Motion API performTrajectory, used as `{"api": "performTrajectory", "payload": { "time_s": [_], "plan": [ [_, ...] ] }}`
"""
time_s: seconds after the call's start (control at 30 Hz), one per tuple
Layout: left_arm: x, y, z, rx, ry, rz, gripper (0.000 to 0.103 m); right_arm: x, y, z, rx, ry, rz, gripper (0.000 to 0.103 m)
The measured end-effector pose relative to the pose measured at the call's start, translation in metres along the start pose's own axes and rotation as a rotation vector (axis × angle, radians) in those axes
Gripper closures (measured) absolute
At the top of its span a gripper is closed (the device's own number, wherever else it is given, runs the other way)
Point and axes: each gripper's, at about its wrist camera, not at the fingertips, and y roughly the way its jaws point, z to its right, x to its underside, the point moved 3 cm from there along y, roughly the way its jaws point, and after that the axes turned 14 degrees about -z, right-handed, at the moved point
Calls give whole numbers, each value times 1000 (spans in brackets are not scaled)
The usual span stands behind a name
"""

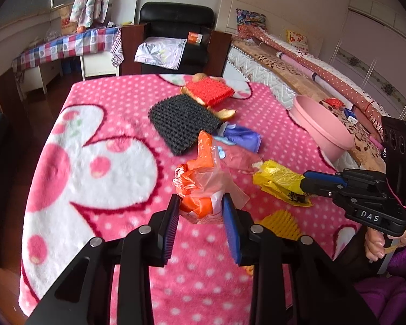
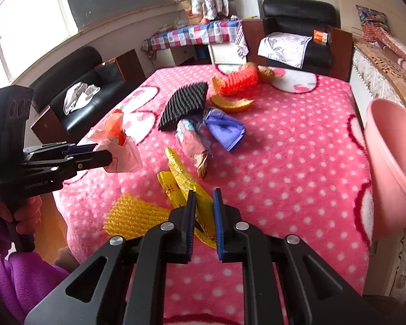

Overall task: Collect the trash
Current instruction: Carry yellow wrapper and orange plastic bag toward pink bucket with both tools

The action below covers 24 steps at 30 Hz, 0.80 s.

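- Left tongs (image 1: 201, 211): pads clamp the orange-and-clear plastic bag (image 1: 200, 187), lifted above the desk (image 1: 116, 189).
- Right tongs (image 2: 204, 216): narrow, gripping the yellow wrapper (image 2: 181, 178) at the near edge of the desk.
- Pink basin (image 2: 389, 162): at the right edge of the desk.
- Purple wrapper (image 2: 226, 131), black mesh pad (image 2: 185, 107): mid-desk, farther away.

The blanket (image 1: 116, 162) over the table is fuzzy fleece, matt and plush. The orange-and-clear bag (image 1: 200, 184) is thin crinkly plastic film with some shine, same for the yellow bag (image 2: 181, 181). The black mesh pad (image 1: 181, 122) and the red one (image 1: 211, 92) look like knobbly foam netting. The pink basin (image 1: 322, 127) is smooth, satiny plastic. Gripper pads (image 2: 218, 224) are ribbed blue rubber.
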Motion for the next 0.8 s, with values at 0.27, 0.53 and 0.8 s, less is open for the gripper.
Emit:
{"api": "performTrajectory", "payload": {
  "time_s": [0.27,0.53,0.8],
  "plan": [
    [-18,-3,15,16,11,41,72,-3,-25,20,33,78,91,90],
    [-38,5,32,32,17,55,72,-2,-39,48,65,172,150,90],
    [-58,17,56,37,47,59,72,2,-55,85,98,285,215,90]
  ]
}}
